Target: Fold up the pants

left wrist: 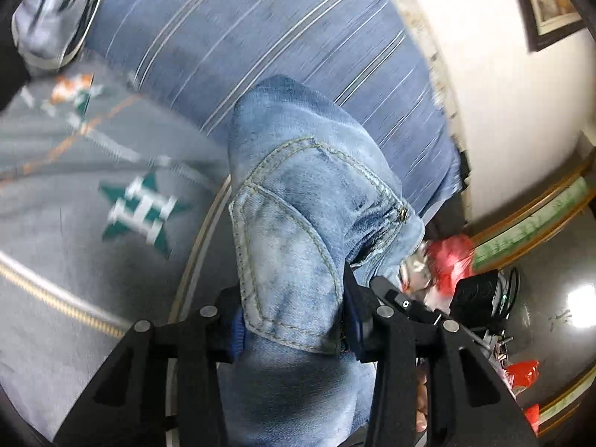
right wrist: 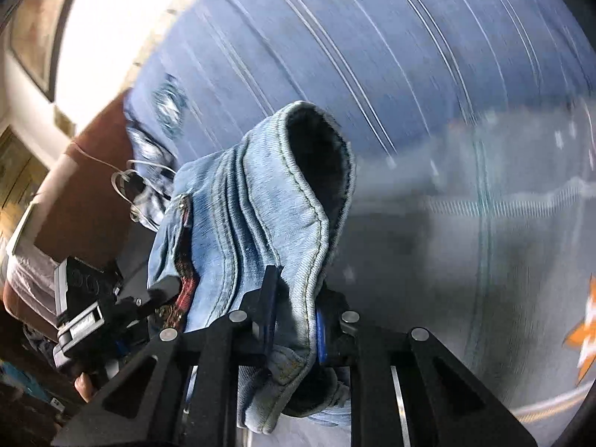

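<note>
Light blue denim pants (left wrist: 294,201) hang lifted above the bed. My left gripper (left wrist: 294,320) is shut on the pants at the pocket and waist part, with the zipper fly to its right. My right gripper (right wrist: 294,329) is shut on the pants (right wrist: 260,216) at a thick hemmed edge with a dark opening above it. Each view shows the other gripper off to the side, holding the same cloth. Much of the pants hangs out of sight below the fingers.
A blue striped bedsheet (left wrist: 260,29) lies beneath. A grey blanket (left wrist: 74,201) with a green star logo and orange marks covers part of the bed. A white wall with a framed picture (left wrist: 547,3), a red bag (left wrist: 450,260) and a brown headboard (right wrist: 85,201) border it.
</note>
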The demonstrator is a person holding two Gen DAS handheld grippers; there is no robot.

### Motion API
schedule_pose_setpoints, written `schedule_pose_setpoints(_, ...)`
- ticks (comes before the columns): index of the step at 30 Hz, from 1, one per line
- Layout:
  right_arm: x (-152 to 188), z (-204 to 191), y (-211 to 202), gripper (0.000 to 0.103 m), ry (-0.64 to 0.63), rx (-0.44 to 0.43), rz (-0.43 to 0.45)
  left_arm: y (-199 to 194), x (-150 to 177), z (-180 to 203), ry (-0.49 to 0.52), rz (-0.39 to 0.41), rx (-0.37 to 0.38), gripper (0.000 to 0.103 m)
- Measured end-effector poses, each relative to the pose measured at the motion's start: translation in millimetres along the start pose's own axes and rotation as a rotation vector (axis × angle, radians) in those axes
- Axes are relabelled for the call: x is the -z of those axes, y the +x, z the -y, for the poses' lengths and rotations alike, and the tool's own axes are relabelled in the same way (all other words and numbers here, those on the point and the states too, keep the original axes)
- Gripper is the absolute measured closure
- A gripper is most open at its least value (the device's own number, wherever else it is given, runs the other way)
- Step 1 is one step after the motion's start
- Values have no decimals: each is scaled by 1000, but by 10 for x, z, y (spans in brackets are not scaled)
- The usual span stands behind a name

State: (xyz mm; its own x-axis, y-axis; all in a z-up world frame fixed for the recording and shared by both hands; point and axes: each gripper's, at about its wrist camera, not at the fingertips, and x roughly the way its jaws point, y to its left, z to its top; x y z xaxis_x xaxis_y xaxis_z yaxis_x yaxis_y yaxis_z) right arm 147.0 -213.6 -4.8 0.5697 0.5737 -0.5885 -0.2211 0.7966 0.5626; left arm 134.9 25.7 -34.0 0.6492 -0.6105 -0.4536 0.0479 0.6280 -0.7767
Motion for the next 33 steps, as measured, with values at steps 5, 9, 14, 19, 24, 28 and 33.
schedule_pose_setpoints(5,-324,-78,99,87,14,-37,26,90,-300,-173,-49,22,0,59)
schedule_pose_setpoints(9,-213,217,592,86,52,24,-33,439,-287,-411,-35,4,-160,56)
schedule_pose_setpoints(14,-2,588,1336,71,132,212,-279,893,-189,-673,-42,-54,-399,34)
schedule_pose_setpoints(19,-50,427,1078,61,59,201,-199,717,-196,-539,48,-24,-448,29)
schedule_pose_setpoints(24,36,377,706,41,52,194,-86,408,-57,-474,102,83,-557,22)
schedule_pose_setpoints(28,177,366,308,33,62,217,19,160,230,-374,194,181,-691,21)
schedule_pose_setpoints(33,448,243,-34,32,60,226,77,-45,646,-228,284,206,-718,16)
